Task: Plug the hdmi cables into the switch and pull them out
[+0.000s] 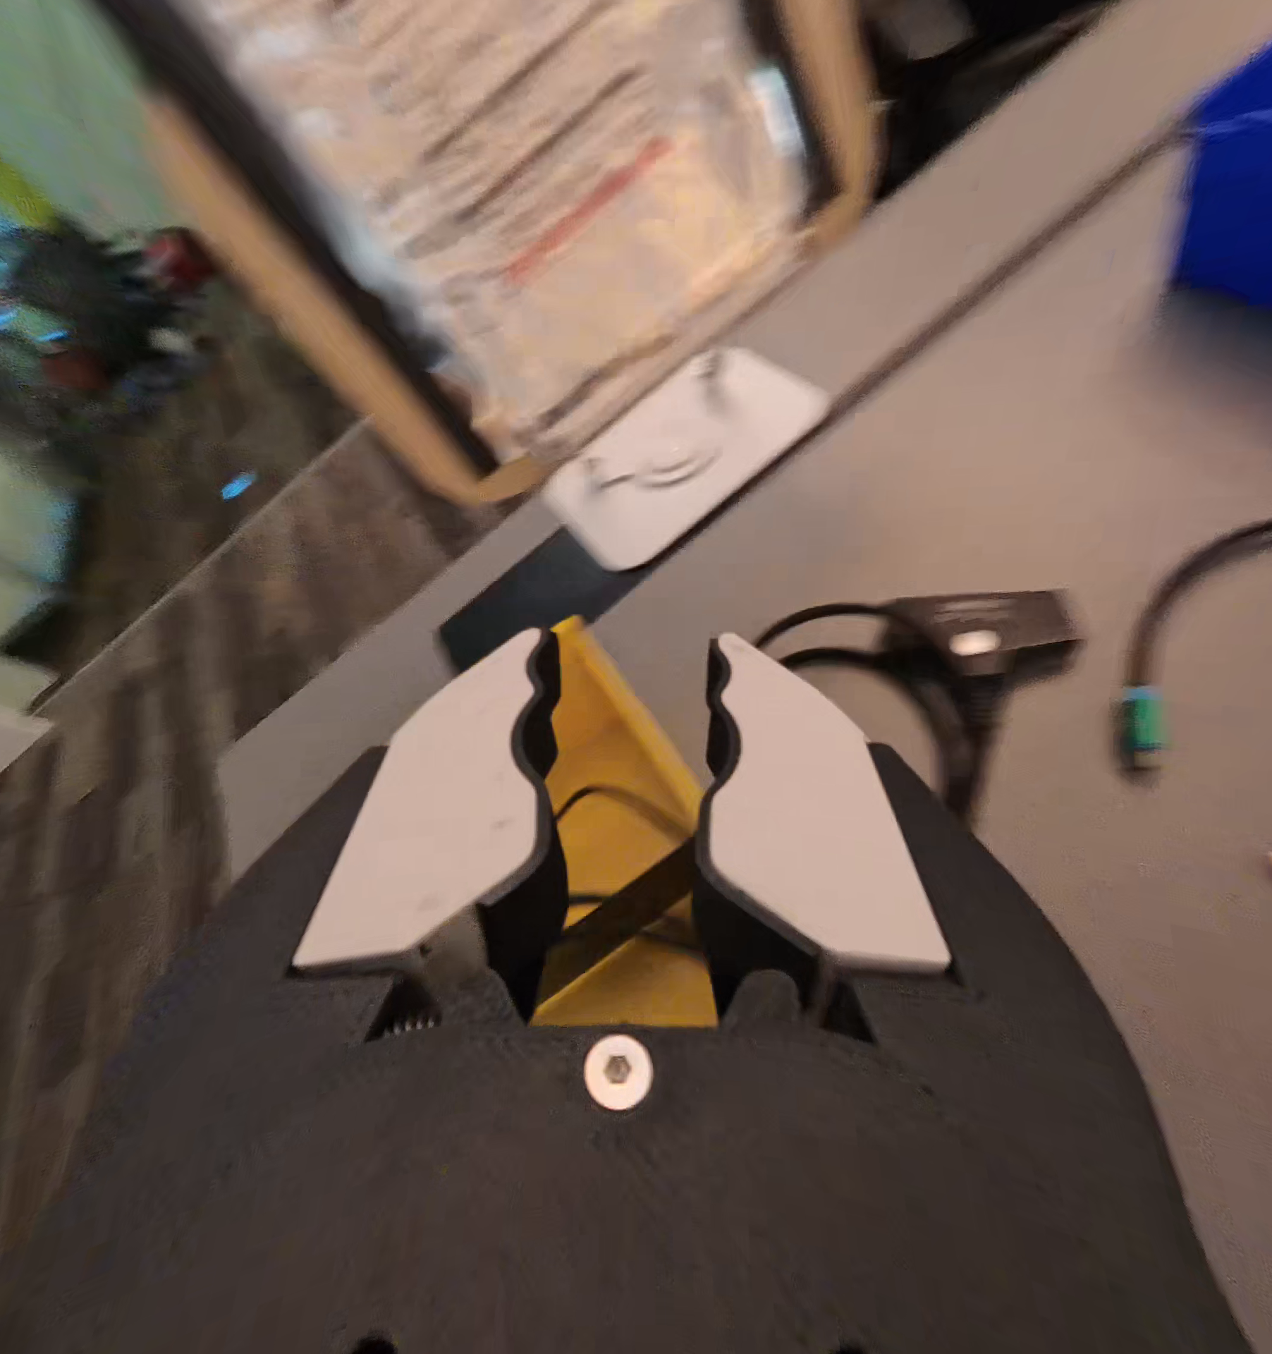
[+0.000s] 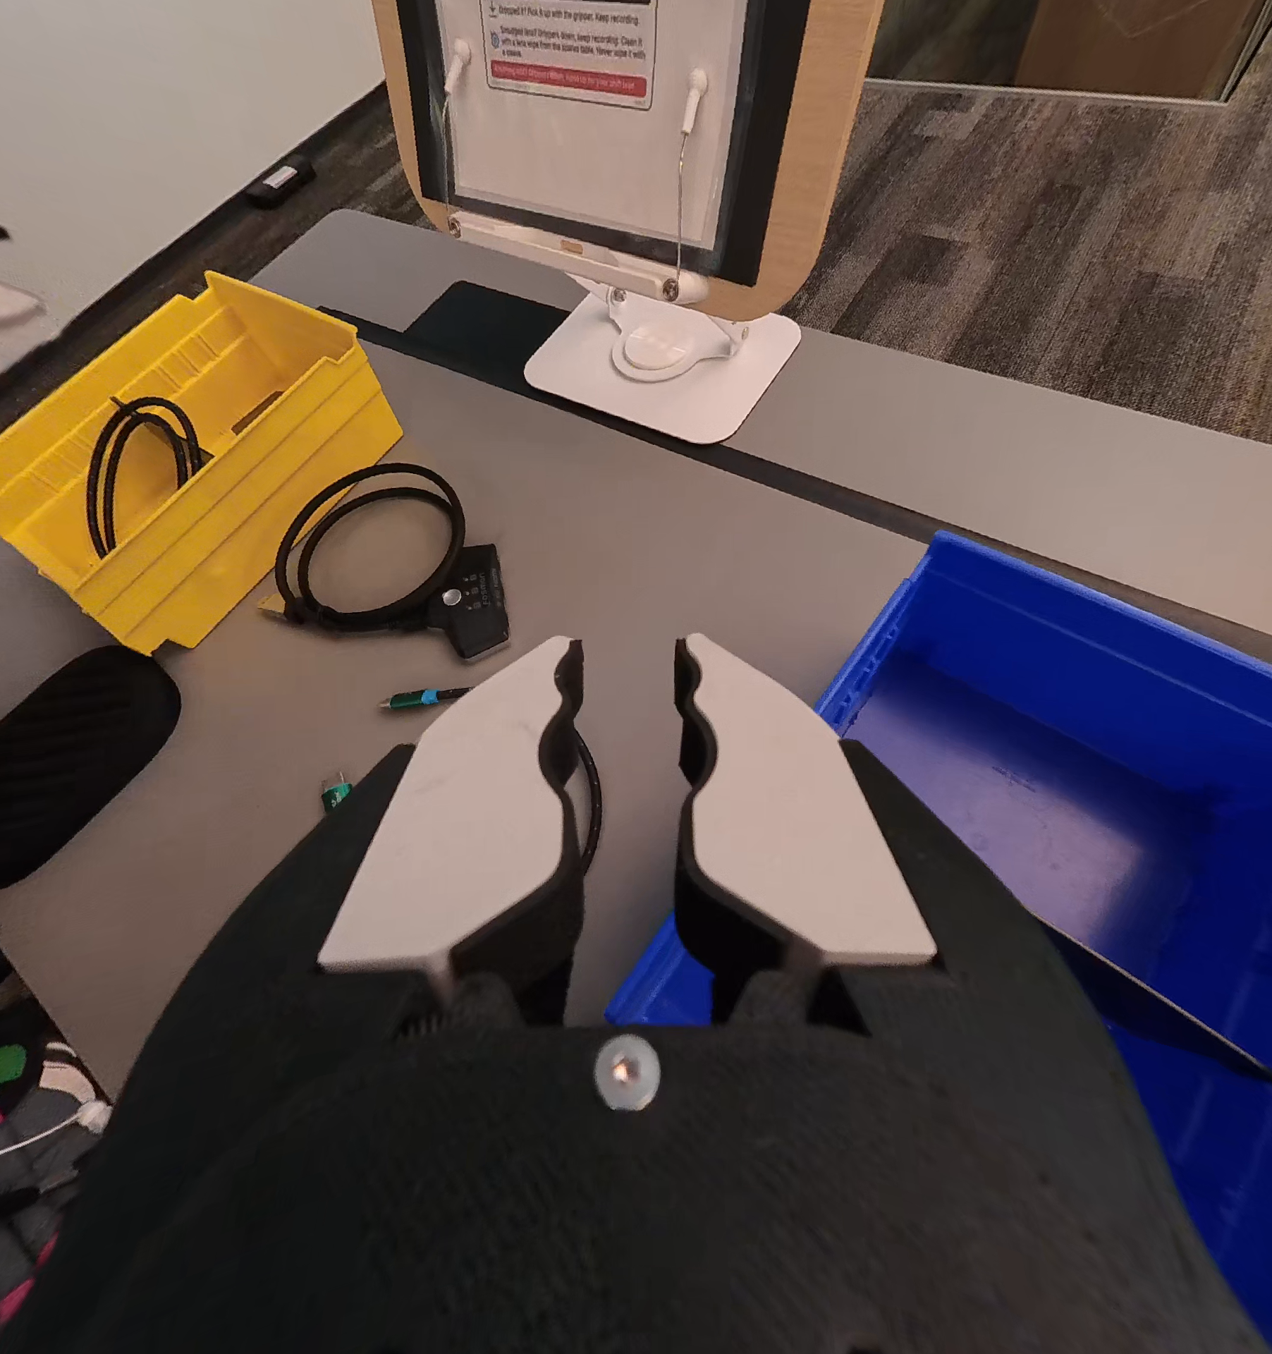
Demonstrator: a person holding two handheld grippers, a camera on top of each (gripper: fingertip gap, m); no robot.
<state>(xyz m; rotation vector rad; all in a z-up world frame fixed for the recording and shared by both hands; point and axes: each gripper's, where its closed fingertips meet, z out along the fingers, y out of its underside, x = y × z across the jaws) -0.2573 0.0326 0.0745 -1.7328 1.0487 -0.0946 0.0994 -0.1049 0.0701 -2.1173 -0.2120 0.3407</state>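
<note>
The black HDMI switch [image 2: 475, 601] lies on the grey table [image 2: 618, 527] with its own cable coiled beside it [image 2: 369, 549]. A cable with green plugs lies in front of it, with one plug [image 2: 417, 700] near the switch and another [image 2: 336, 795] by my right gripper. My right gripper [image 2: 627, 645] is open and empty above that cable [image 2: 593, 798]. My left gripper [image 1: 629, 645] is open and empty above the yellow bin [image 1: 604, 747], which holds a coiled black cable [image 2: 142, 469]. The left wrist view is blurred and shows the switch [image 1: 985, 637] and a green plug [image 1: 1138, 733] to the right.
A blue bin [image 2: 1058, 806] stands at the right, empty but for a dark divider. A wood-framed screen on a white stand [image 2: 662, 366] is at the table's back edge. A black ribbed rounded object [image 2: 69, 762] is at the left.
</note>
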